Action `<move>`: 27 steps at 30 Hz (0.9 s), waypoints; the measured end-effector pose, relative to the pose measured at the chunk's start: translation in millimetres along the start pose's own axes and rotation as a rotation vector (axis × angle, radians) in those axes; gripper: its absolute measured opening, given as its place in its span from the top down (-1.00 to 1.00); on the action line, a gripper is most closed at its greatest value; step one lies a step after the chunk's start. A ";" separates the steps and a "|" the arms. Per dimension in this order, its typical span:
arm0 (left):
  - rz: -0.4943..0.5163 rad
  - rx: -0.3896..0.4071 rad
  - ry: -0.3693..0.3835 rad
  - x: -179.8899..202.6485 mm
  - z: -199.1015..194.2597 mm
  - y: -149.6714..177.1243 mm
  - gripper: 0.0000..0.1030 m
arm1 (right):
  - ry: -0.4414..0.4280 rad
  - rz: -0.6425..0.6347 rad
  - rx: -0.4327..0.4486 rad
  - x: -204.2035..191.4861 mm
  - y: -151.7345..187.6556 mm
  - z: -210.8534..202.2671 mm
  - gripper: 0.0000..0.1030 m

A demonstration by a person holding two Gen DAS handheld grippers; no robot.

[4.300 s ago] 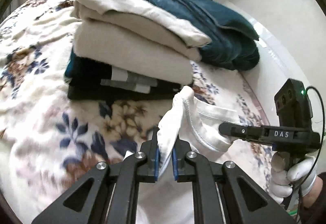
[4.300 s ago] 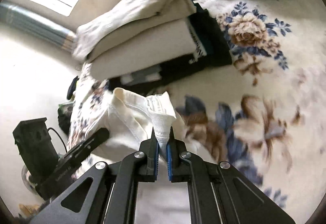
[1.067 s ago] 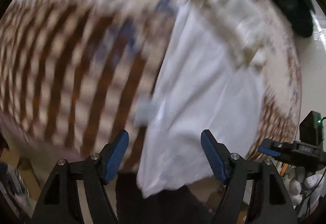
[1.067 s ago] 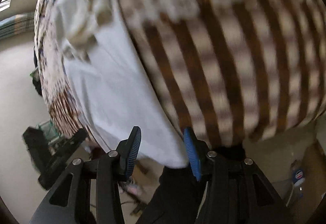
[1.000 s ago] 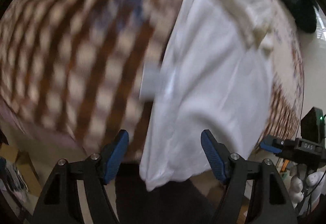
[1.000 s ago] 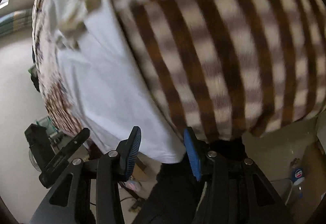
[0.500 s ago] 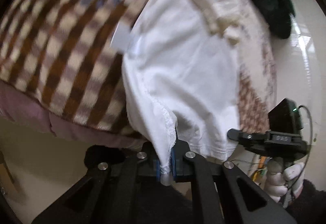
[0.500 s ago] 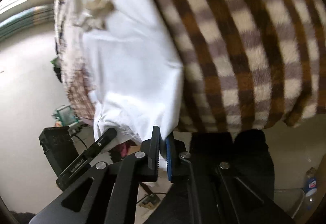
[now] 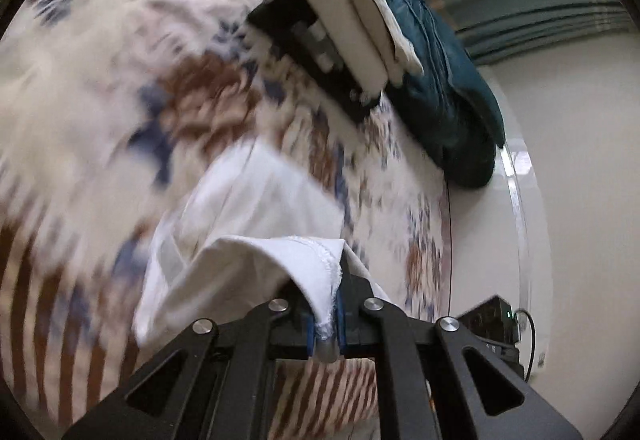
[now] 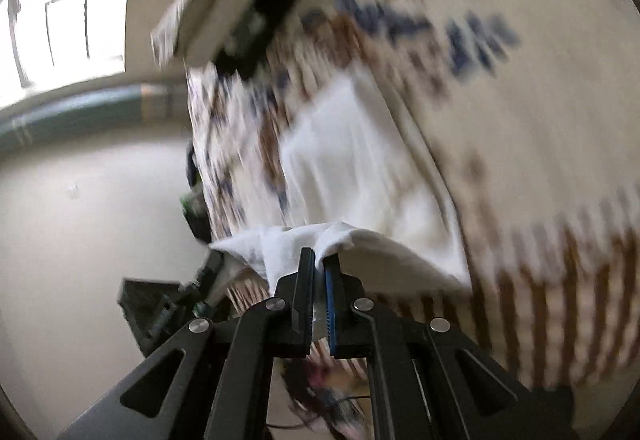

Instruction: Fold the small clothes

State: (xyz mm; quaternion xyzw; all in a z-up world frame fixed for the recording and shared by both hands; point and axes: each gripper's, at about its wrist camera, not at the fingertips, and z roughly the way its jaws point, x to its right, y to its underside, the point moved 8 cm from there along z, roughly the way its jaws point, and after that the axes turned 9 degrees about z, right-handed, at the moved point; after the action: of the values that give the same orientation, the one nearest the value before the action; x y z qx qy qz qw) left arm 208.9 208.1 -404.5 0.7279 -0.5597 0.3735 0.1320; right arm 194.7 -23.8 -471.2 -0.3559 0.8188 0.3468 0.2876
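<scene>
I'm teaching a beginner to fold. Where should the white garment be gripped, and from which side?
Grip the white garment at its two near hem corners, coming from the bed's near edge: both corners already sit pinched in the left gripper and right gripper.

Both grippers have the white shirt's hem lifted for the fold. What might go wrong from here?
1. The left gripper pinches only a thin hem edge of the white shirt; it may slip out mid-fold.
2. The right gripper holds bunched cloth, so the fold may land creased or uneven.
3. The folded stack lies just beyond the shirt; carrying the hem too far could knock it.
</scene>
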 end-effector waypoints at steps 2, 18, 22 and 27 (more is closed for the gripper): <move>-0.021 -0.005 -0.001 -8.4 29.4 -31.6 0.88 | -0.013 0.033 0.050 -7.6 -38.1 5.3 0.90; 0.073 -0.187 -0.282 -86.9 88.3 -56.1 -0.33 | 0.307 -0.146 0.122 -1.7 -108.4 56.5 -0.26; 0.131 -0.236 -0.224 -85.7 120.0 -59.9 0.04 | 0.360 -0.155 0.086 1.4 -114.7 87.2 0.71; 0.219 -0.218 -0.208 -67.3 116.8 -86.1 0.69 | 0.424 -0.173 0.222 -1.8 -118.5 68.2 0.92</move>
State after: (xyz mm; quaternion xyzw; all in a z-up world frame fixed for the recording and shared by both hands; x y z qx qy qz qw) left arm 327.4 214.2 -511.7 0.6787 -0.6833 0.2455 0.1103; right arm 303.8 -30.4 -553.4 -0.4555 0.8604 0.1464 0.1756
